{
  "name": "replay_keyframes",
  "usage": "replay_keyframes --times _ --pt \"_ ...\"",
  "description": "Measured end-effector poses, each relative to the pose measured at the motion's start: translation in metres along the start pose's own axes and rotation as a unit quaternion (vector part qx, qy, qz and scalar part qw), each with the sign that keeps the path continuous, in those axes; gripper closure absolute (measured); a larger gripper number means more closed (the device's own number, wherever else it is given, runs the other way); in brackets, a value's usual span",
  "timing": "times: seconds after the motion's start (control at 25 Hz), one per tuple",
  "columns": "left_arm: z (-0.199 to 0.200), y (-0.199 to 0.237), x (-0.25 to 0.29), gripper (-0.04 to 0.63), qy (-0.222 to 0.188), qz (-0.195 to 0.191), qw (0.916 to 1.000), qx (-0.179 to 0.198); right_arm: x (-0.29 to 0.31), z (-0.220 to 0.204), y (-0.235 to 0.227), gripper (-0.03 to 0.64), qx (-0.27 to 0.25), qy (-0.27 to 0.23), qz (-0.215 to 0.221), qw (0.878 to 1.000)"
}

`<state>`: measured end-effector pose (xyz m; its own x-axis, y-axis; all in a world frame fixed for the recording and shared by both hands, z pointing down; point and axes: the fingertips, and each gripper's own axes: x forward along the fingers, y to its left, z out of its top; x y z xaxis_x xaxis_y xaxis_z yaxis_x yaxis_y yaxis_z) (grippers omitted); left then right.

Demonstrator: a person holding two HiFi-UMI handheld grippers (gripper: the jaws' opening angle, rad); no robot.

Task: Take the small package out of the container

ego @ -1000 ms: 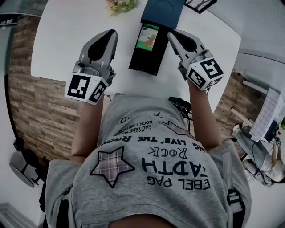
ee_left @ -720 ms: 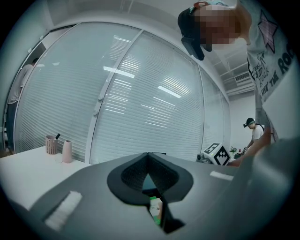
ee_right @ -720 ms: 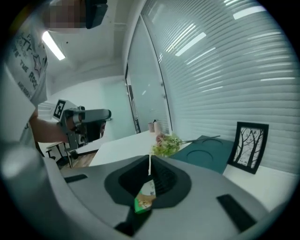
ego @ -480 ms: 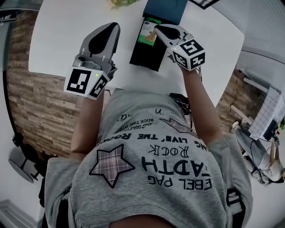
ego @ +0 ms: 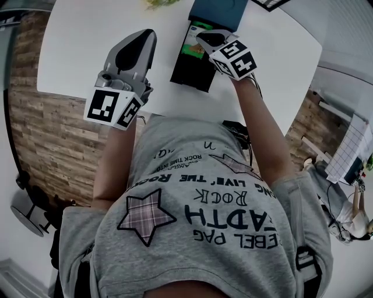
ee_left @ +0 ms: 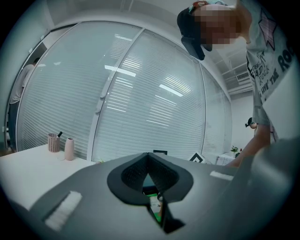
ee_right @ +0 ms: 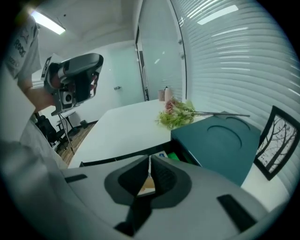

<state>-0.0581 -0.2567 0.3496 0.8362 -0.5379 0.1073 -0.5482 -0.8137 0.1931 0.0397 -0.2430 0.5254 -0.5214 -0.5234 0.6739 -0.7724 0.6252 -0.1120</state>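
Note:
A black drawer-like container stands pulled out of a teal box on the white table. In it lies the small package, white and green with a blue corner; the same package shows just under my right jaws. My right gripper hangs tilted down over the package, shut, with nothing between its jaws. Whether it touches the package I cannot tell. My left gripper stays to the left of the container, held level, shut and empty.
A bunch of flowers lies on the table beyond the teal box. A framed picture stands to the right of the box. Two small pink pots stand at the table's far end.
My right gripper has dropped and swung left, from beside the container to over the package, tipping downward. The left gripper has kept still.

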Motion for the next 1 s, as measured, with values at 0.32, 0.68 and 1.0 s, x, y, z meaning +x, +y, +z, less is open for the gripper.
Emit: replay_keyframes --times 0.32,0.68,1.0 --pt "-0.001 0.001 -0.004 0.592 0.0 -0.001 1.0 0.0 0.02 -0.016 0.007 0.6 -0.052 0.111 0.004 0.992" --pt "-0.003 -0.002 -0.004 0.592 0.001 0.0 1.0 -0.002 0.024 -0.03 0.013 0.6 -0.109 0.179 0.018 0.978" --pt "-0.003 -0.003 -0.008 0.592 0.001 -0.003 1.0 -0.002 0.02 -0.034 0.031 0.6 -0.125 0.19 0.031 0.973"
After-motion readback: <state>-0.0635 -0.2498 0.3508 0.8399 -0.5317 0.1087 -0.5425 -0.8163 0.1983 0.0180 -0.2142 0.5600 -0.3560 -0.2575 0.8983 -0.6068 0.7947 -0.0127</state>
